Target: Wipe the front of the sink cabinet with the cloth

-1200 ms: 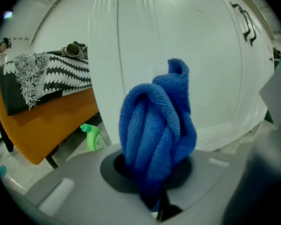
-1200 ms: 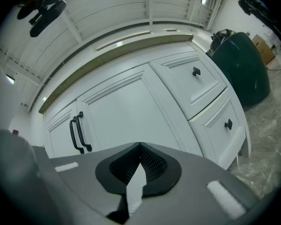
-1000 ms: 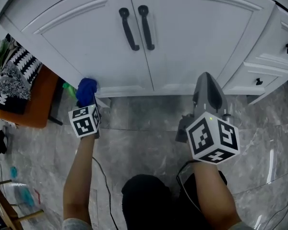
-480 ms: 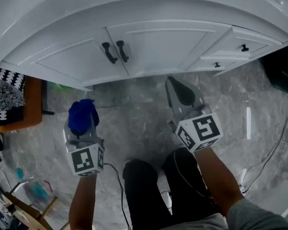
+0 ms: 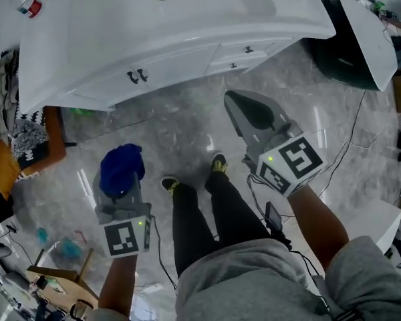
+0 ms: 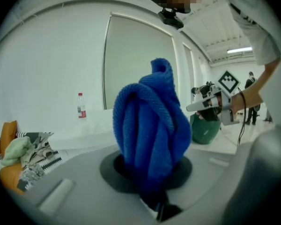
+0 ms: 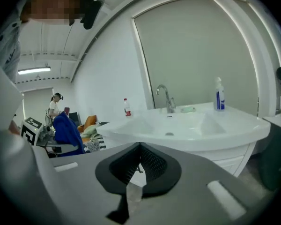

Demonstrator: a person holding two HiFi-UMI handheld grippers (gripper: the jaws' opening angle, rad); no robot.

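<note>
Here, in the head view, the person is standing on the grey marble floor (image 5: 180,136), well apart from the white sink cabinet (image 5: 180,62), whose two dark door handles (image 5: 138,76) are showing small under the sink (image 5: 207,9). The left gripper (image 5: 121,187) is clenching the blue cloth (image 5: 121,169), which is bunching up over its tips and touching neither cabinet nor floor. The right gripper (image 5: 232,100) is pointing toward the cabinet with its jaws pressed together (black-trousered legs (image 5: 214,206) are showing between the two tools). In the left gripper view, the cloth (image 6: 150,125) is standing up as a twisted wad, its lower end pinched where the left gripper (image 6: 154,206) is closing on it; a red-capped water bottle (image 6: 81,105) is sitting on the white counter behind, and the right gripper (image 6: 210,104) is showing at the right in front of a green bin (image 6: 206,128). In the right gripper view, the right gripper (image 7: 139,149) is holding nothing, its jaws meeting at the tip. Beyond them the sink (image 7: 192,125) is carrying a faucet (image 7: 165,97) and a white-and-blue bottle (image 7: 218,93), the cabinet front (image 7: 234,161) is curving below, and the cloth (image 7: 68,132) is hanging in the left gripper (image 7: 37,131) far to the left.
</note>
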